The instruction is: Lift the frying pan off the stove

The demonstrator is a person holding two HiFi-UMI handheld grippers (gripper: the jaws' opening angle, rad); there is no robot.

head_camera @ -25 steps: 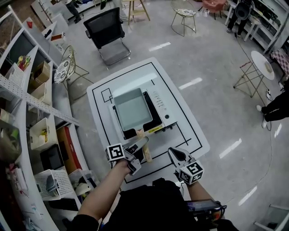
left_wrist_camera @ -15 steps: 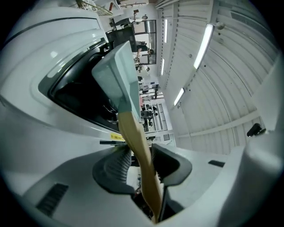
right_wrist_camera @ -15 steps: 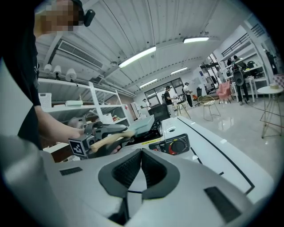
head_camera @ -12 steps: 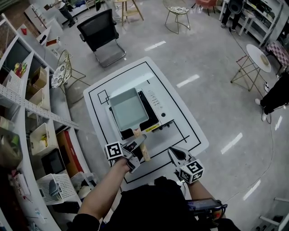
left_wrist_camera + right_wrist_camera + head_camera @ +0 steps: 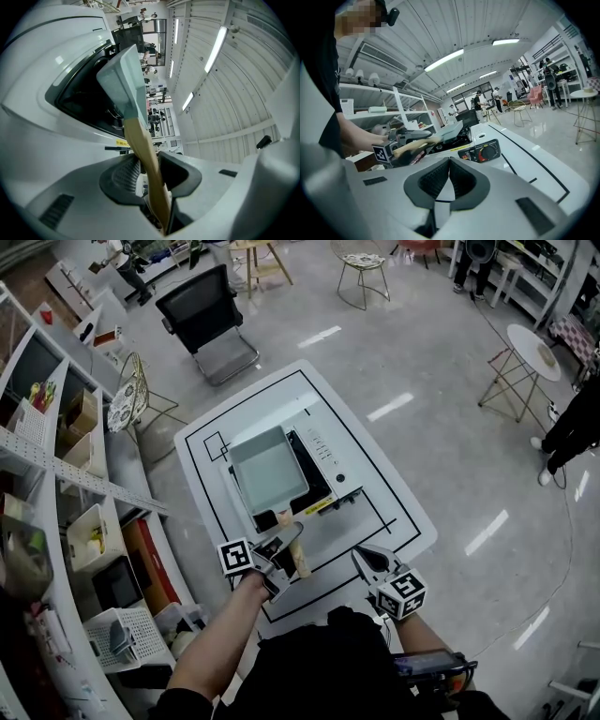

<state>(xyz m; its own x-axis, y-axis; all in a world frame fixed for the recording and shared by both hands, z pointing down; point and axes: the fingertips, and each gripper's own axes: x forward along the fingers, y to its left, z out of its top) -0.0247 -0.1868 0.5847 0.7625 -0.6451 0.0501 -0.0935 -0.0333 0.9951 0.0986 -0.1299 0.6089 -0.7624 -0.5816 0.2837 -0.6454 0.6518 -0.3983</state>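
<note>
A square pale-green frying pan (image 5: 267, 470) sits on a black-topped portable stove (image 5: 323, 470) on the white table (image 5: 398, 512). Its wooden handle (image 5: 292, 542) points toward me. My left gripper (image 5: 287, 546) is on that handle, and its jaws are closing with the wood between them. In the left gripper view the handle (image 5: 145, 154) runs between both pads up to the pan (image 5: 123, 79). My right gripper (image 5: 368, 564) hovers over the table's near edge, shut and empty. The right gripper view shows it (image 5: 449, 180) with its pads together.
Black lines mark the table top. The stove's control knob (image 5: 488, 151) faces right. Shelves with bins (image 5: 80, 521) stand at the left. An office chair (image 5: 202, 310) and wire chairs stand beyond the table. People stand at the far edges of the room.
The left gripper's jaws have drawn in around the wooden handle. The pan still rests on the stove, and the right gripper has barely moved.
</note>
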